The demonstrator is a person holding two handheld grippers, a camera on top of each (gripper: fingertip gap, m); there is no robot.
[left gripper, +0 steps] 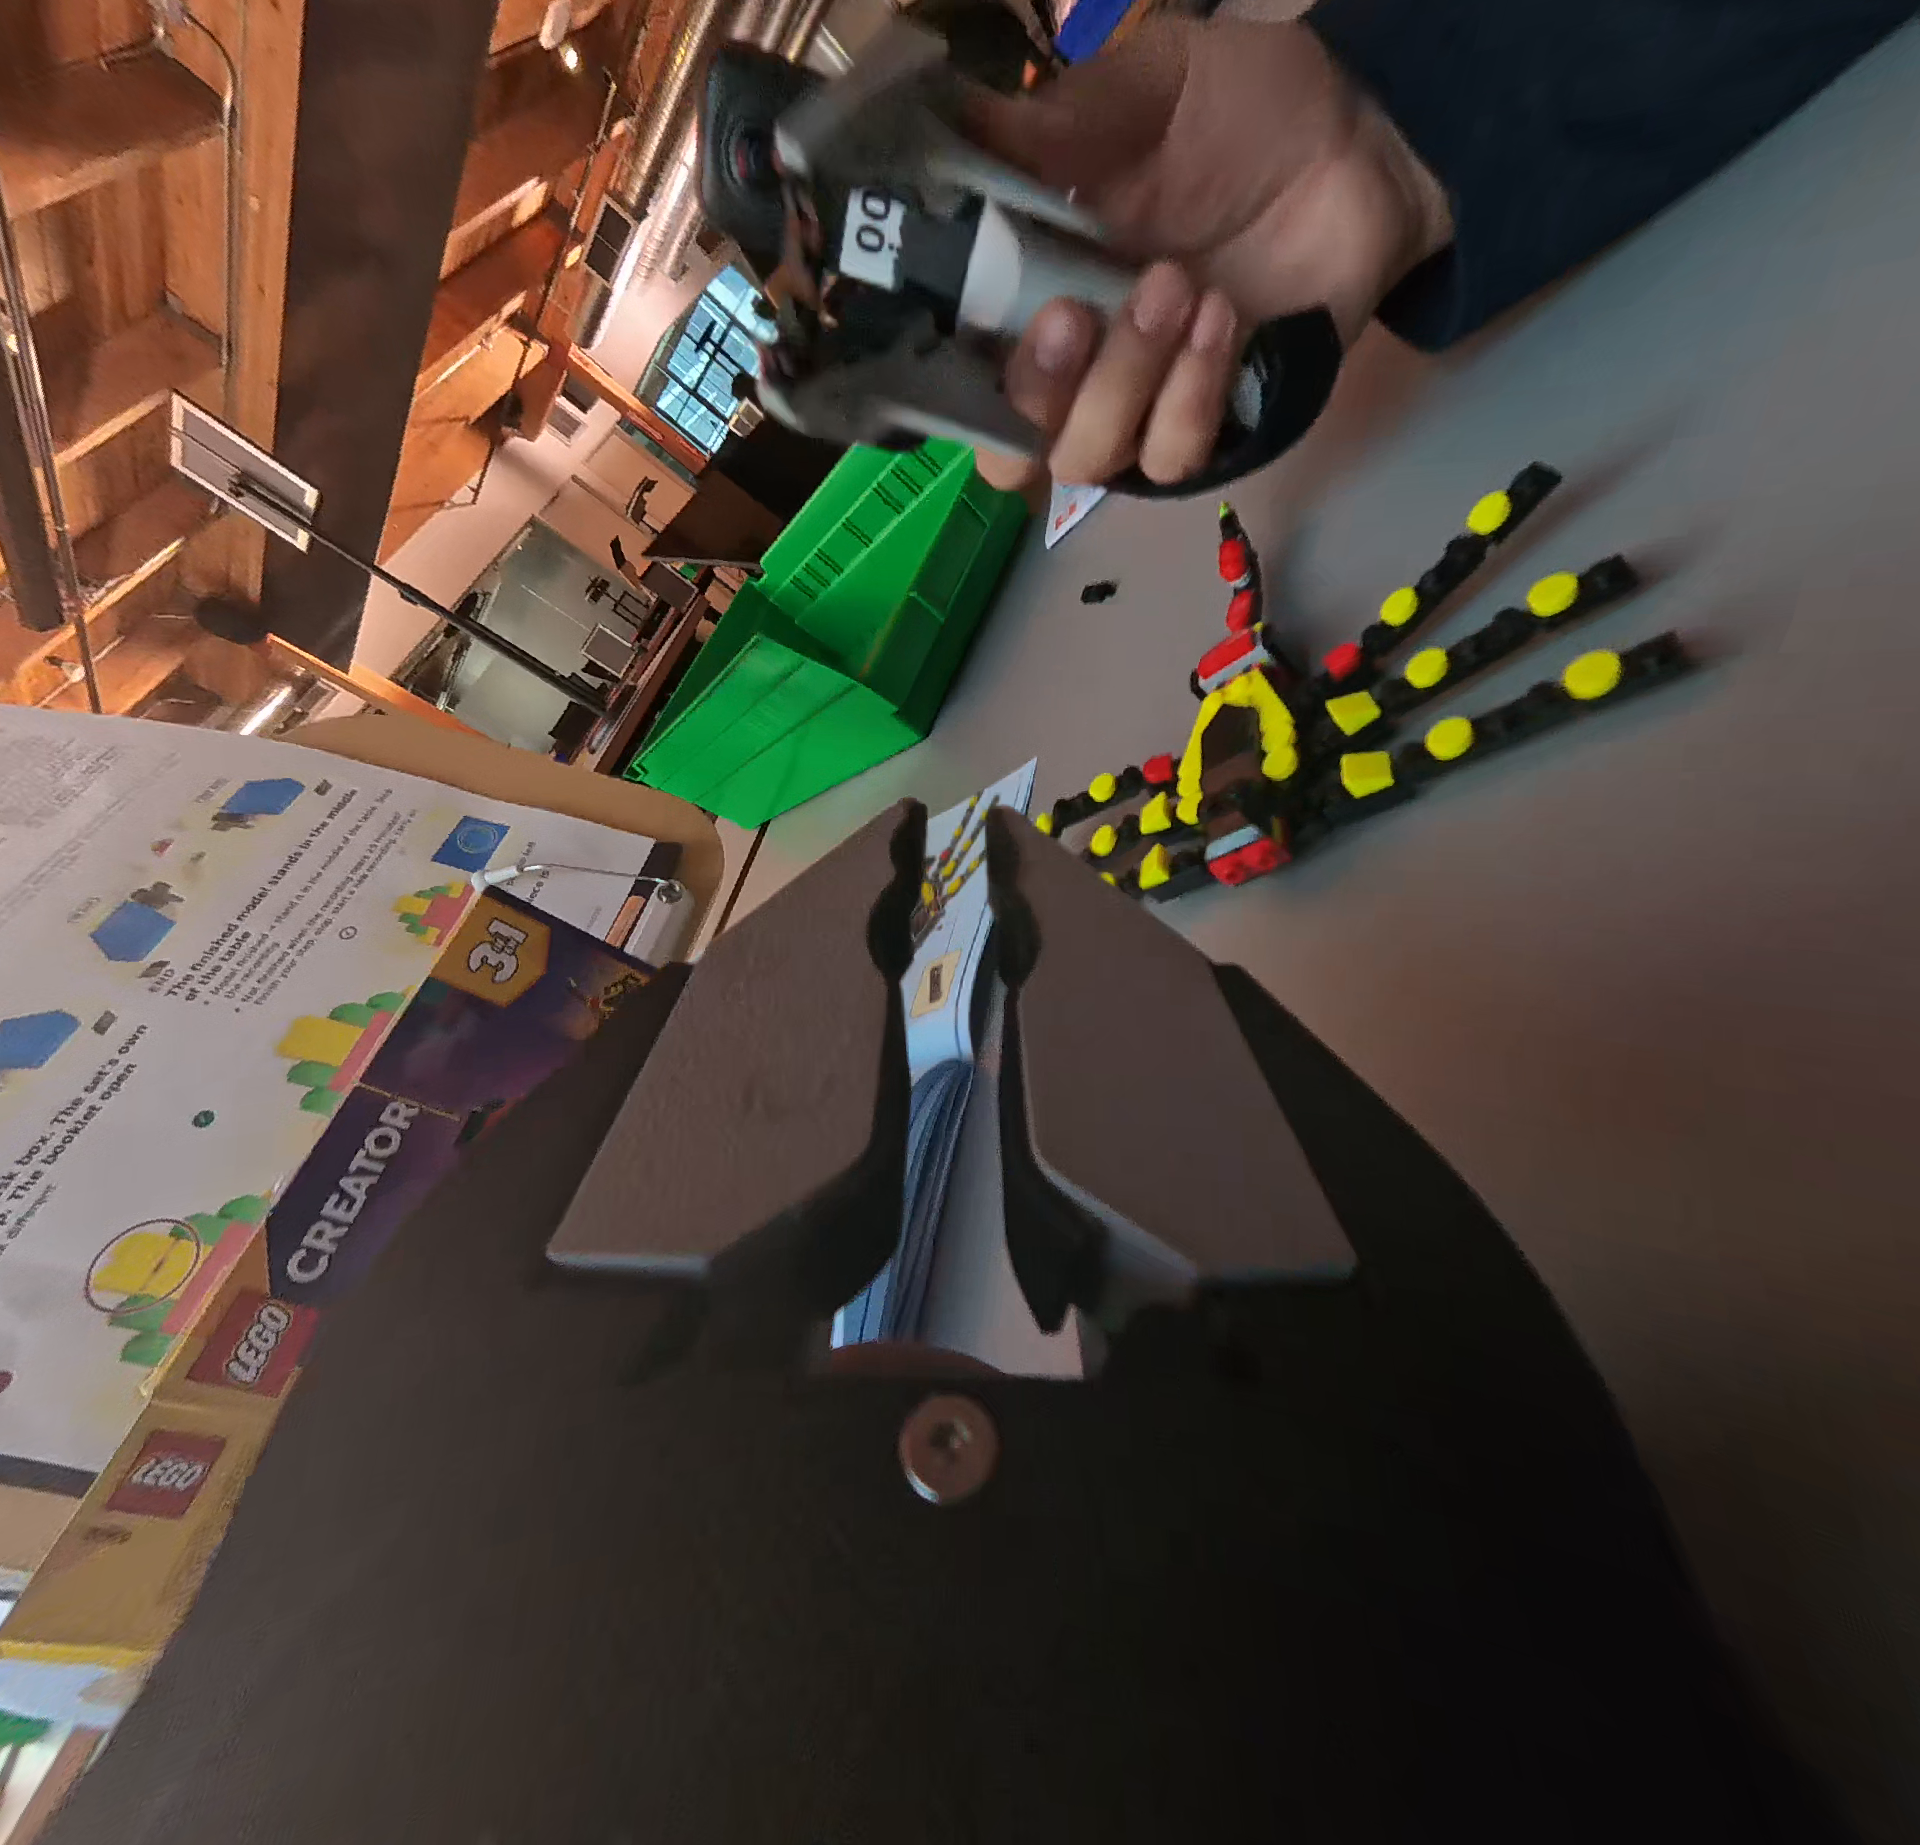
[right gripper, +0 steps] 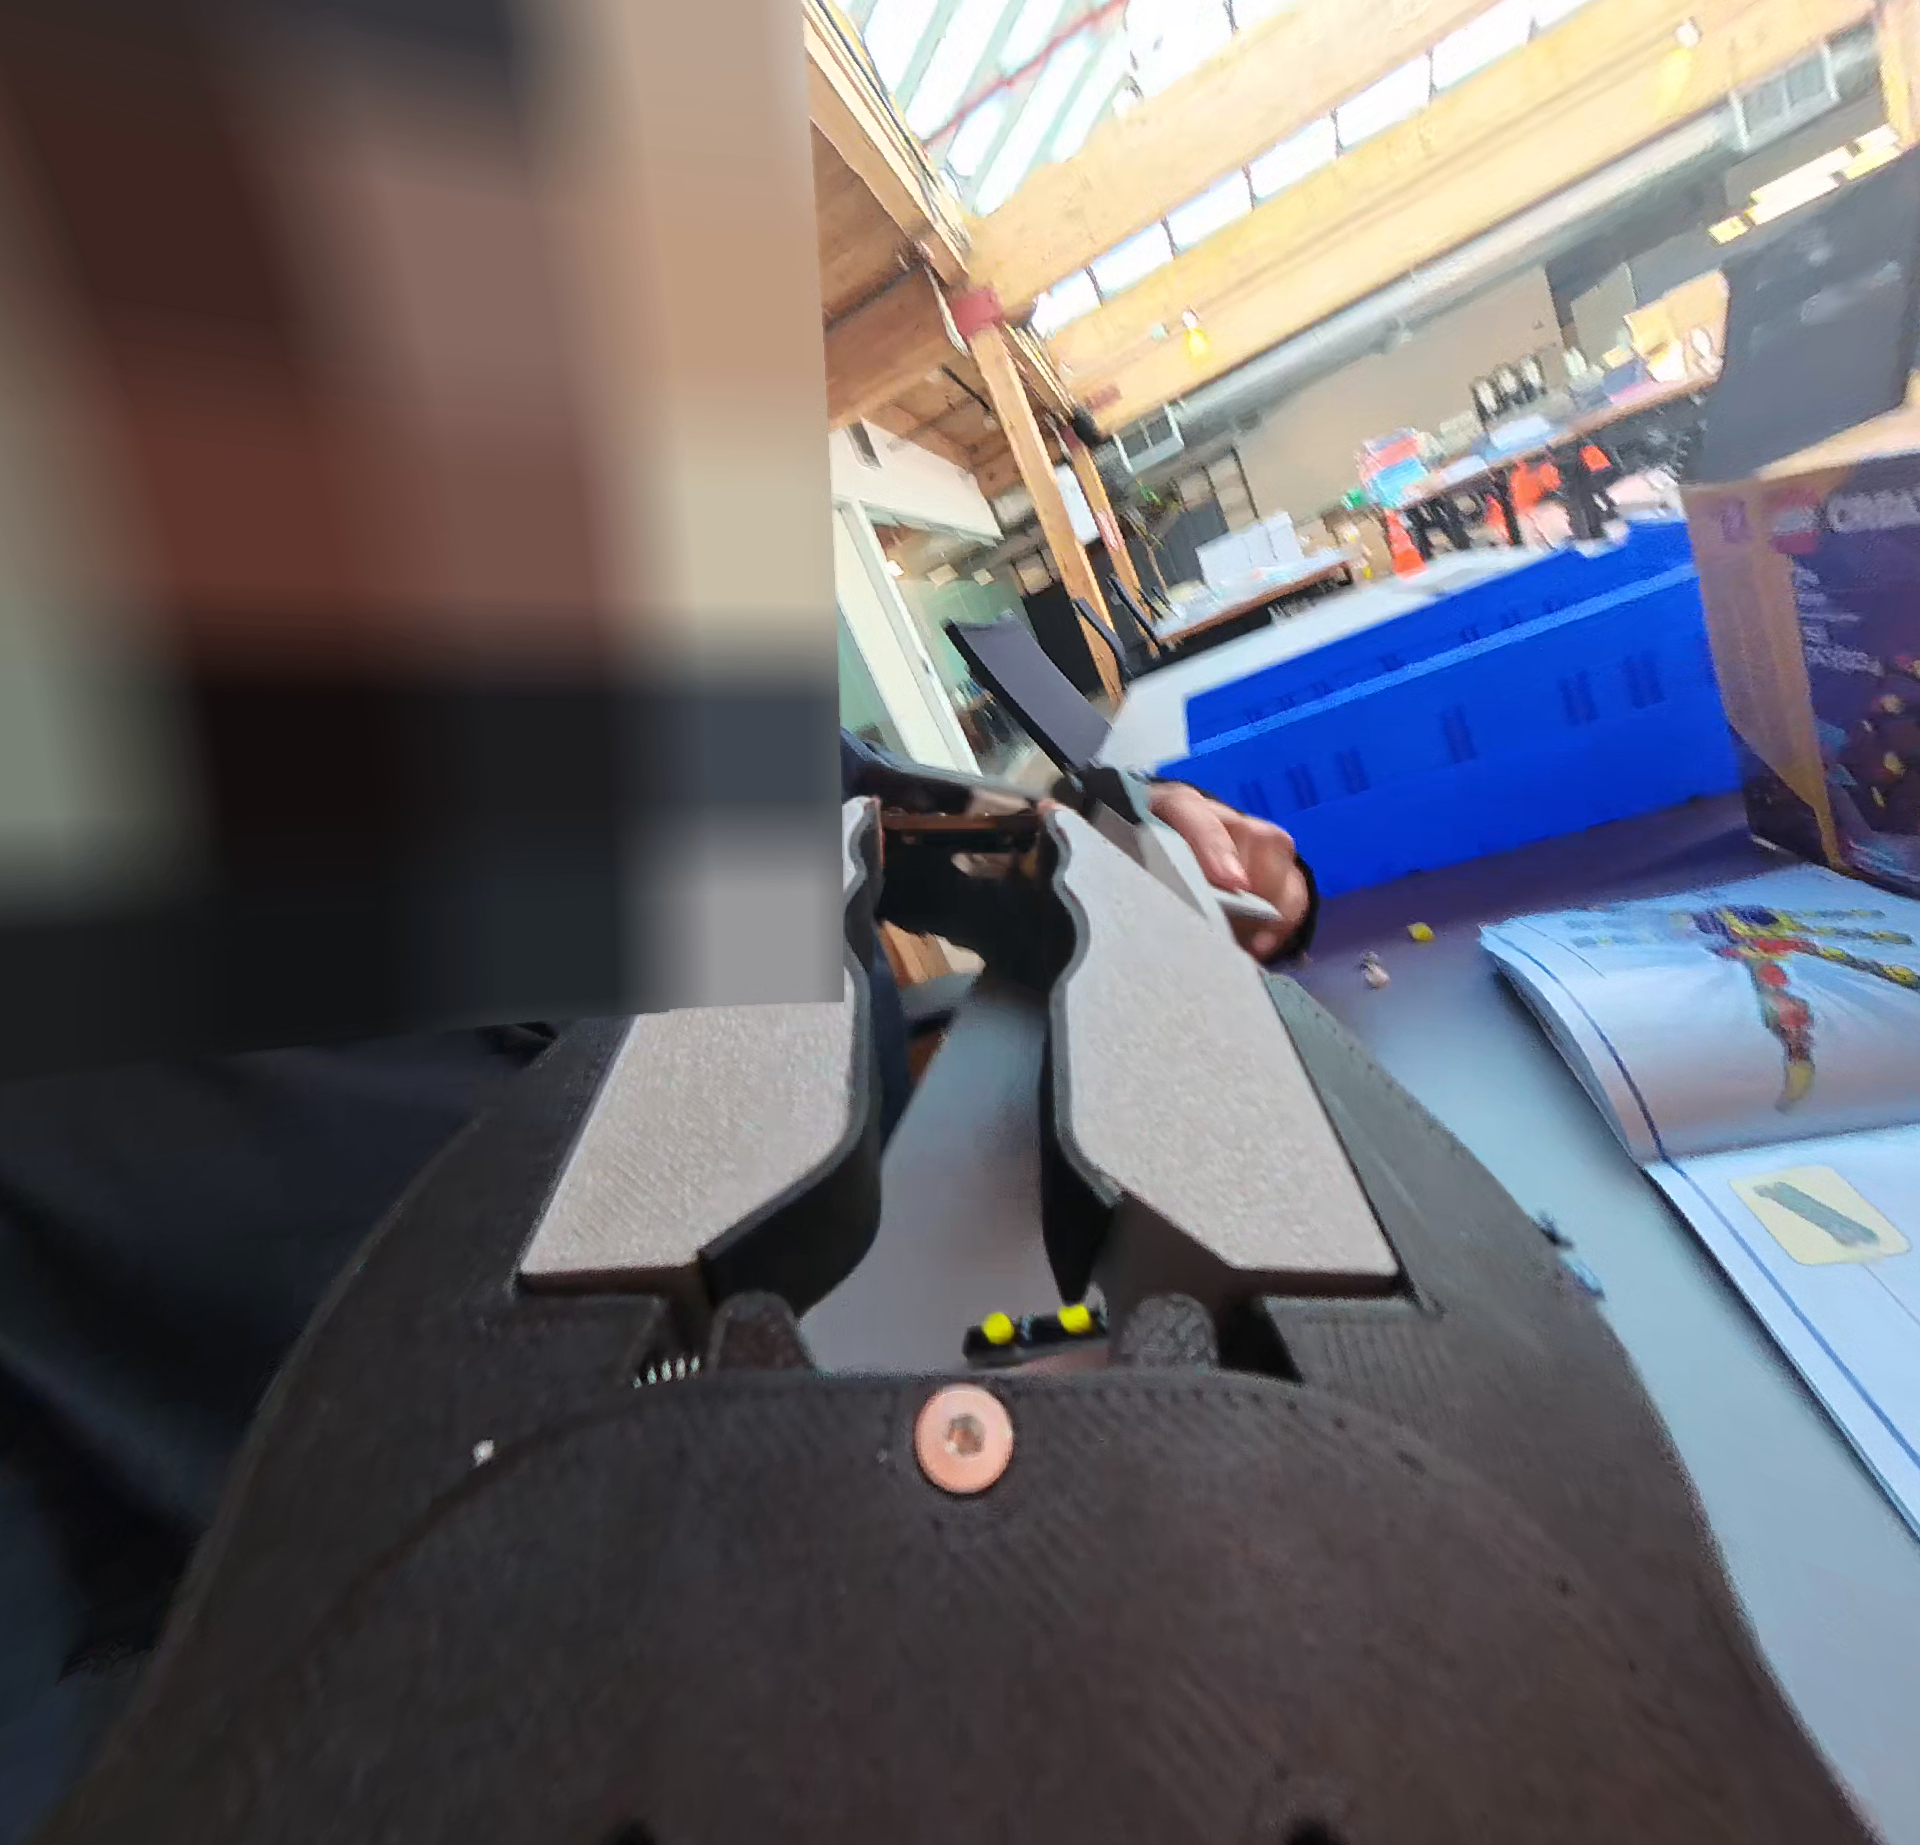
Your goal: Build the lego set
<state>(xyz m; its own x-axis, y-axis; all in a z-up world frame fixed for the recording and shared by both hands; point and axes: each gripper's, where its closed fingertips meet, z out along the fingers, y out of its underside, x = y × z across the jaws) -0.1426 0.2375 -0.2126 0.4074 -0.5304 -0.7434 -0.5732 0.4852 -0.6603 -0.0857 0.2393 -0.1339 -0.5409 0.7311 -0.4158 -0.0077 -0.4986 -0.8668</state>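
Observation:
A lego model (left gripper: 1299, 756) of black strips with yellow studs and red parts lies on the grey table (left gripper: 1558, 1068) to the right in the left wrist view. My left gripper (left gripper: 953, 824) hangs above the open instruction booklet (left gripper: 940, 1099), its jaws a narrow gap apart and empty. My right gripper (right gripper: 956, 850) is open and empty, raised off the table. A black piece with yellow studs (right gripper: 1034, 1326) shows below its finger bases. The booklet (right gripper: 1714, 1047) lies open at the right. A hand (left gripper: 1195, 237) holds the right gripper above the model, blurred.
A green bin (left gripper: 831, 652) stands behind the model and a blue bin (right gripper: 1455, 715) beyond the booklet. The purple lego box (left gripper: 364, 1224) with a printed sheet (left gripper: 156, 912) is at the left. Small loose pieces (right gripper: 1418, 931) and a black piece (left gripper: 1096, 590) lie on the table.

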